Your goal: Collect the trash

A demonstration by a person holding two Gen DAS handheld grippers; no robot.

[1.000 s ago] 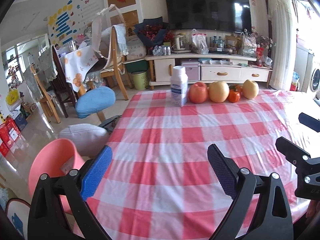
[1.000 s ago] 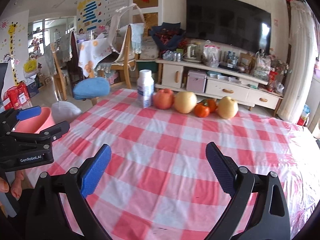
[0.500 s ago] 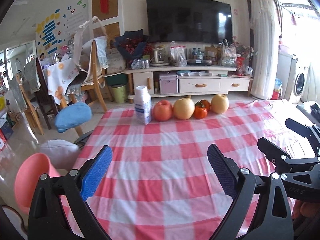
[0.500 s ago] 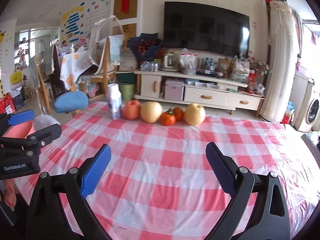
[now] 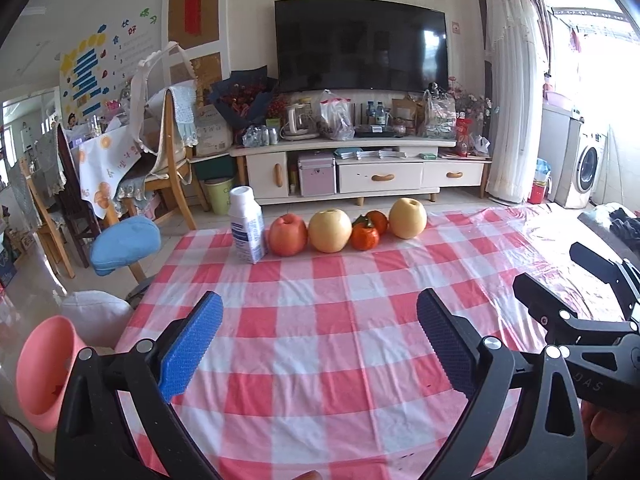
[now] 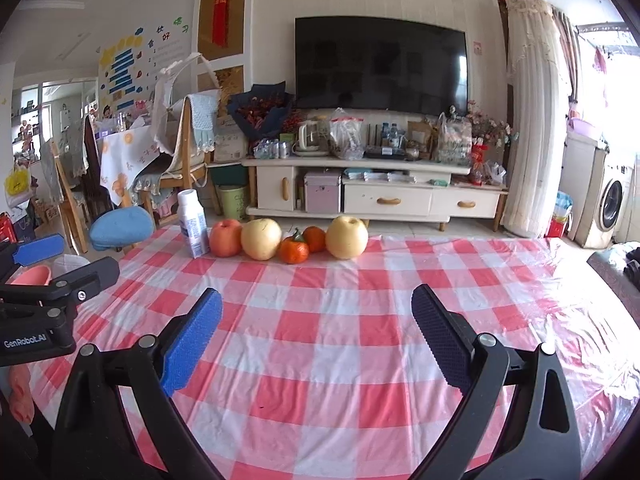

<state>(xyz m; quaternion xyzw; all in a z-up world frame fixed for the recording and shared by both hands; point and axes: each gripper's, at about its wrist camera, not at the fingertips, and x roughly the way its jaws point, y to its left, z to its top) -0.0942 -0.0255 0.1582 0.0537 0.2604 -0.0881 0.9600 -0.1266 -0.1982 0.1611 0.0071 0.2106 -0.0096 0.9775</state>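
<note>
You are at the very start: nothing is collected yet. Your left gripper (image 5: 318, 334) and right gripper (image 6: 316, 330) both hover over the near part of the tablecloth (image 5: 340, 320), jaws wide and holding nothing. The likeliest trash is the bottle (image 5: 246, 224), upright at the far left of the row along the table's far edge, just beside the red apple (image 5: 287, 234); it is well apart from both grippers. The pink bin (image 5: 46, 372) sits on the floor off the table's left side, a probable drop point. Everything is left: reach, grasp the bottle, carry it to the bin.
</note>
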